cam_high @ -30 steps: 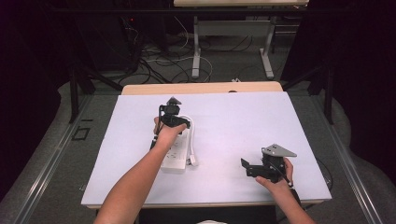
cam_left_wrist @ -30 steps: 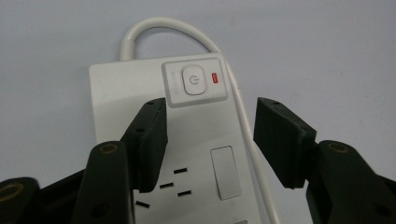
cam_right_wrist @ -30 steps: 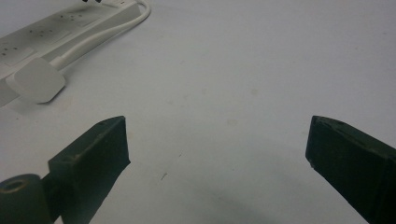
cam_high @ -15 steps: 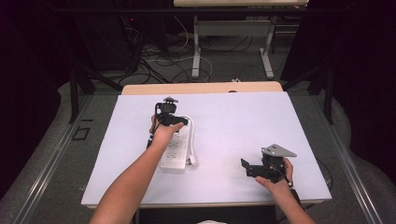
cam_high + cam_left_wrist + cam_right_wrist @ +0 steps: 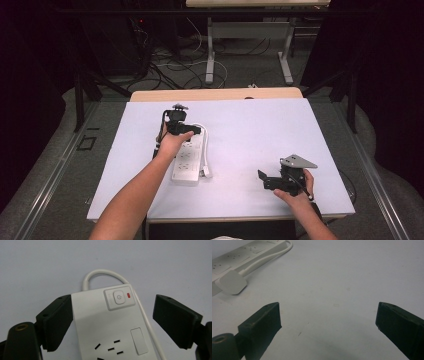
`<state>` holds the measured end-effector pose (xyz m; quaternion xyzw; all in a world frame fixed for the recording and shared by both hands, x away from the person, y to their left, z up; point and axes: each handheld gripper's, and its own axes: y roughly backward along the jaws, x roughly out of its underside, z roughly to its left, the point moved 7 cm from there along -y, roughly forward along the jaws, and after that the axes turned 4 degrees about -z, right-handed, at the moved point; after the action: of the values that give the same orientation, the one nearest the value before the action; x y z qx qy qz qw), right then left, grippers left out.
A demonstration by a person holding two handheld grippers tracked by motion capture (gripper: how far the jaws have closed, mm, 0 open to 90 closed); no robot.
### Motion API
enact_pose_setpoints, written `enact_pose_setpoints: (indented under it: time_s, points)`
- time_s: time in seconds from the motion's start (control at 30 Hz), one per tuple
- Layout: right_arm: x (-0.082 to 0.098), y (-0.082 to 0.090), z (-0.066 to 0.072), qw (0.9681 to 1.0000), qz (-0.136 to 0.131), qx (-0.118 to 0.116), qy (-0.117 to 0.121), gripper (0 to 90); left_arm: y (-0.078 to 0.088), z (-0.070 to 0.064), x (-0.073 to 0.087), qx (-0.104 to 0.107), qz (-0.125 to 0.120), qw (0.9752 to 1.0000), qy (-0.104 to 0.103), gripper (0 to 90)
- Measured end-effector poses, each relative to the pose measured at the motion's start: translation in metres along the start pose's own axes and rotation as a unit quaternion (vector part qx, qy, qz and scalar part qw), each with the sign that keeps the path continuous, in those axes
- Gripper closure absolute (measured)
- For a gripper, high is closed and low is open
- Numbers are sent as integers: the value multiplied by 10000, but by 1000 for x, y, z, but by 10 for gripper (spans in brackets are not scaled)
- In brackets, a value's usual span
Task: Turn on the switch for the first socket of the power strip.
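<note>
Since my left gripper (image 5: 113,322) straddles white plastic power strip (image 5: 110,325), jaws wide, strip's long axis runs 6–12 o'clock; right gripper (image 5: 328,325), wide, empty, sits well apart at 4 o'clock.

White power strip (image 5: 189,157) lies flat on table (image 5: 250,130).

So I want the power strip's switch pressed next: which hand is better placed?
Left. Its tongs hang open astride the power strip, close to the switch. The right tongs are open over bare table, well aside.
</note>
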<state>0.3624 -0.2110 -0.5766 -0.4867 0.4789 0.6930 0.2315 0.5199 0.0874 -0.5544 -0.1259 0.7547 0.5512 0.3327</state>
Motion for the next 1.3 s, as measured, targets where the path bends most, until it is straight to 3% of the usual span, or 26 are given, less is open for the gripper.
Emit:
enact_pose_setpoints:
  time_s: [0.2,0.43,0.57,0.6,0.77,1.0,1.3]
  points:
    - [0,0,0,10000,5,5,24,51,2,-8,0,270,-46,9996,-68,8]
    - [0,0,0,10000,0,16,-31,51,12,-14,1,537,-141,9985,-28,7]
    - [0,0,0,10000,-12,16,-10,51,19,-13,3,600,-186,9979,-133,8]
    - [0,0,0,10000,-11,12,-1,51,21,-13,3,629,-203,9978,-55,10]
    - [1,0,-1,10000,-6,39,35,51,32,-11,5,739,-327,9967,-96,18]
    - [2,-1,-1,10000,41,30,-81,51,48,-5,7,718,-517,9960,-100,37]
    - [2,-2,-3,10000,25,43,11,50,67,8,17,573,-619,9962,-220,56]
